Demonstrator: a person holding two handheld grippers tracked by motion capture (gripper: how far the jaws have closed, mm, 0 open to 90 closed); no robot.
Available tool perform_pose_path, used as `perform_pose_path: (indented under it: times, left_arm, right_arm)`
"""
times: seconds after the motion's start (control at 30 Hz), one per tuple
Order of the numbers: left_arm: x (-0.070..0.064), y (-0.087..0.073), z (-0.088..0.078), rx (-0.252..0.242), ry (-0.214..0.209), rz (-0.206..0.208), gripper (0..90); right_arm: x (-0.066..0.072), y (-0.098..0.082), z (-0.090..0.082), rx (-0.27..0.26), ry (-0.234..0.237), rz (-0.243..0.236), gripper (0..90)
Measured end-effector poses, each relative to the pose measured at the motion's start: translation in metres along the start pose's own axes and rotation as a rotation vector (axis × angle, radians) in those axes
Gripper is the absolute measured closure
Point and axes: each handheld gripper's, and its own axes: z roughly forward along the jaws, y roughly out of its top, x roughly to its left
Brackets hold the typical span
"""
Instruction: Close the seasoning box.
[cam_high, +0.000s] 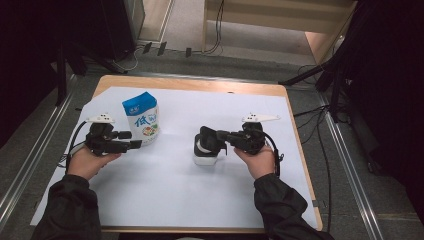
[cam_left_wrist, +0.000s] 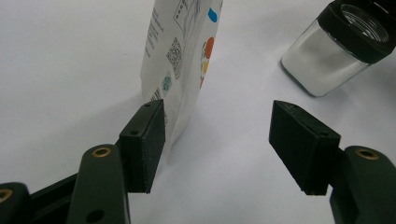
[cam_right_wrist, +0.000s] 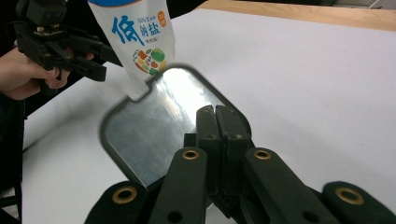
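One salt bag (cam_high: 141, 118), one lidded jar (cam_high: 206, 148), left claw (cam_high: 134, 144) open, right claw (cam_right_wrist: 215, 125) closed, seemingly gripping the lid (cam_right_wrist: 154, 126).

My left gripper (cam_high: 134, 145) and right gripper (cam_high: 216, 136) are both plain black. The salt bag (cam_high: 142, 118) is white with a blue top, blue lettering and a little multicoloured veggie picture. The jar (cam_high: 206, 151) is clear with white stuff inside and a black lid. White sheet (cam_high: 165, 190) over the tan wood table (cam_high: 200, 85).

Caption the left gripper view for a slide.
Open left gripper at the base of an upright salt bag, one jaw beside its edge, with a black-lidded jar standing beyond.
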Motion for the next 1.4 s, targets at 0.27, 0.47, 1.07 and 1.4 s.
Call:
perform_pose_path:
  times: [0.27,0.47,1.07,1.4]
  left_arm:
    - [0.000,0.000,0.000,0.004,-0.003,0.001,37.2]
    - [0.000,-0.001,0.001,-0.003,-0.002,0.002,36.8]
    - [0.000,-0.001,0.001,0.000,0.006,0.002,35.7]
    - [0.002,-0.001,0.000,-0.006,0.005,-0.010,34.8]
  right_arm:
    - [-0.005,0.000,-0.005,-0.008,-0.020,-0.003,80.6]
    - [-0.010,0.000,-0.012,-0.022,-0.046,-0.009,72.3]
    - [-0.036,-0.010,-0.041,-0.078,-0.159,-0.056,53.0]
    - [-0.053,-0.021,-0.052,-0.083,-0.219,-0.034,50.1]
